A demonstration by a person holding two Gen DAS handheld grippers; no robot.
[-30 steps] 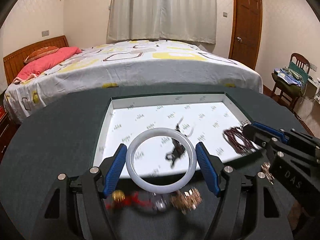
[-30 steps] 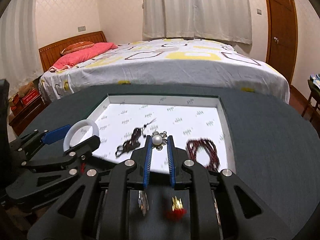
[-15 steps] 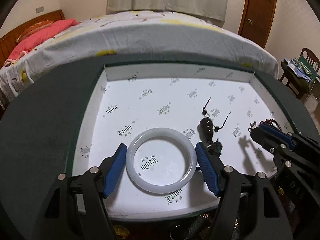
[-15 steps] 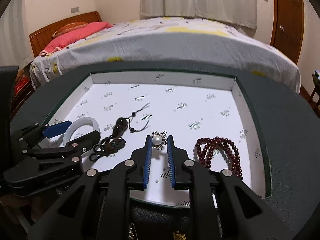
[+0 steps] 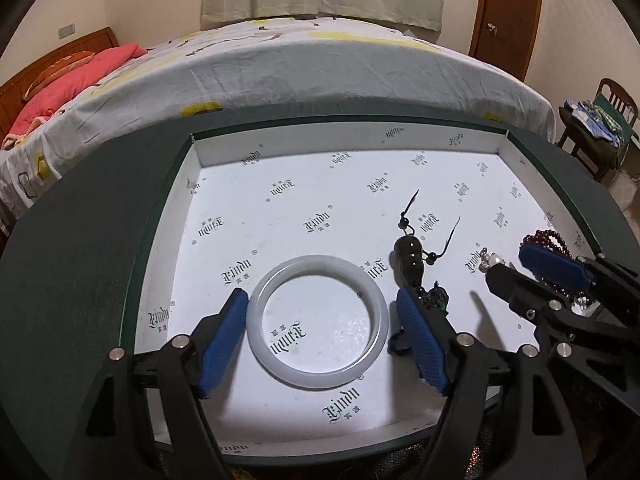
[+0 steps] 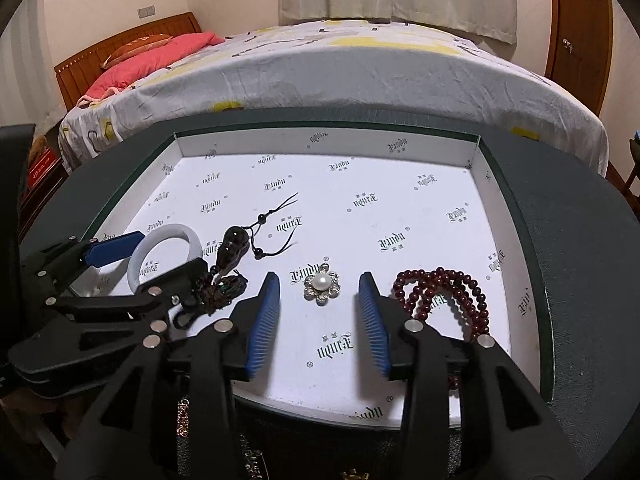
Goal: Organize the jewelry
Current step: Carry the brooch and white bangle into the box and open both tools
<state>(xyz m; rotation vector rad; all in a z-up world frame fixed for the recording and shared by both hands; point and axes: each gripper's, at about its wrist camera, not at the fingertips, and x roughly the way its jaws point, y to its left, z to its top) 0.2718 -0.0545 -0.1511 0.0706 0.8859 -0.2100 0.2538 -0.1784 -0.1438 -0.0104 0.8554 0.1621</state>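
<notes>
A white bangle lies flat on the floor of the white tray. My left gripper is open around it, pads just off its sides. A pearl flower brooch lies on the tray between the wide-open pads of my right gripper. A dark gourd pendant on a cord lies between the two grippers; it also shows in the right wrist view. A dark red bead bracelet lies right of the brooch. The bangle also shows in the right wrist view.
The tray sits on a dark green round table. Small gold and red trinkets lie on the table below the tray's near edge. A bed stands behind the table, a chair at the right.
Both grippers came down over the tray. The right gripper opened and released the pearl brooch onto the tray floor. The left gripper set the bangle down and eased off it.
</notes>
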